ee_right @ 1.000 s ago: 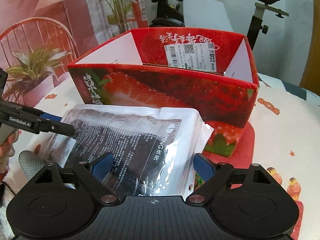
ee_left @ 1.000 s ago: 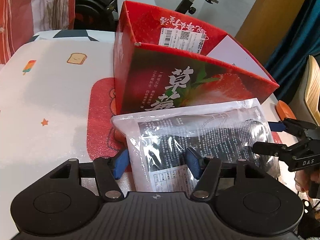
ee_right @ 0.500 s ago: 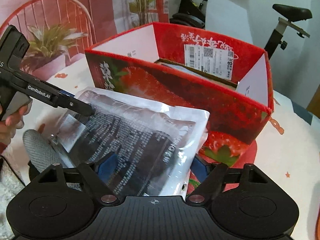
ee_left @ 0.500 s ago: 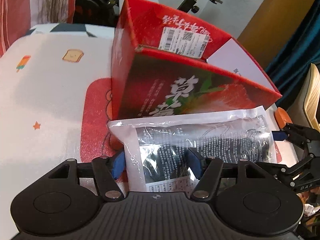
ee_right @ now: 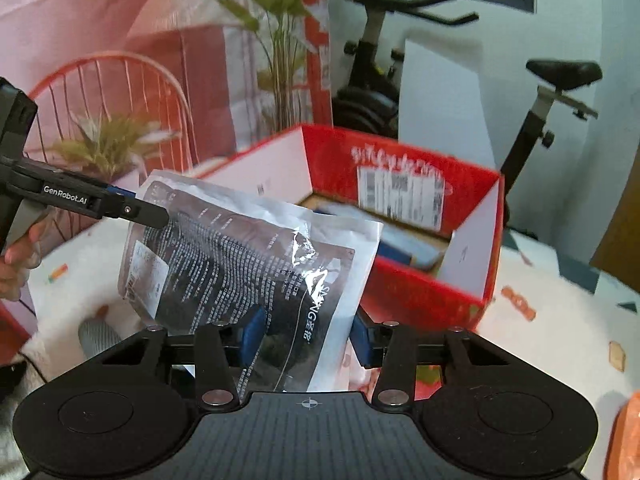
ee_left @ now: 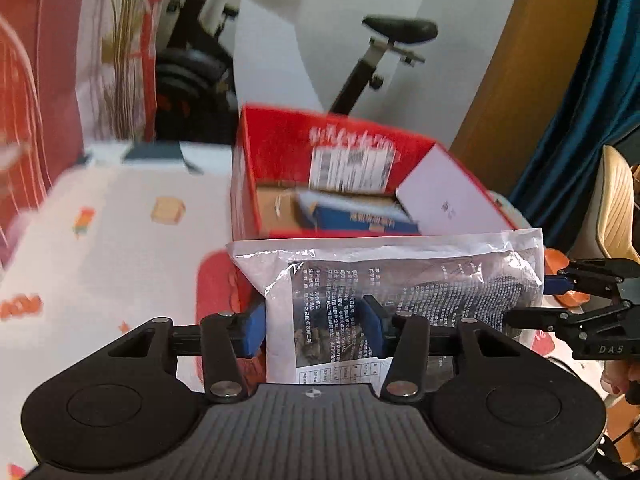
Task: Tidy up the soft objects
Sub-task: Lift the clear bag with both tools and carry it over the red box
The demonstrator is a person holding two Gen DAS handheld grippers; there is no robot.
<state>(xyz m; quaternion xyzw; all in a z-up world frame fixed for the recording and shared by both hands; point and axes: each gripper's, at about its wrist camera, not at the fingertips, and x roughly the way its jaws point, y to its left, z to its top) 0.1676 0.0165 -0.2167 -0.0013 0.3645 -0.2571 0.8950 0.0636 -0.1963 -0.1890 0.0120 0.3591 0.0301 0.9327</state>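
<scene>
A clear plastic bag with dark fabric and printed text (ee_left: 400,288) hangs in the air in front of the red strawberry box (ee_left: 280,152). My left gripper (ee_left: 314,330) is shut on the bag's left end. My right gripper (ee_right: 306,336) is shut on its other end; the bag also shows in the right wrist view (ee_right: 248,264). The red box (ee_right: 424,300) is open on top and holds a blue package (ee_left: 360,220) and brown cardboard. The right gripper also shows in the left wrist view (ee_left: 560,296); the left one shows in the right wrist view (ee_right: 140,208).
The table (ee_left: 120,240) has a white cloth with small cartoon prints. A red mat (ee_left: 216,284) lies under the box. An exercise bike (ee_left: 384,52) stands behind the table. An orange thing (ee_right: 624,440) lies at the right edge. A grey soft item (ee_right: 98,336) lies below the bag.
Both grippers have lifted the bag up, from the table beside the box to about the height of its rim. The inside of the box has come into view.
</scene>
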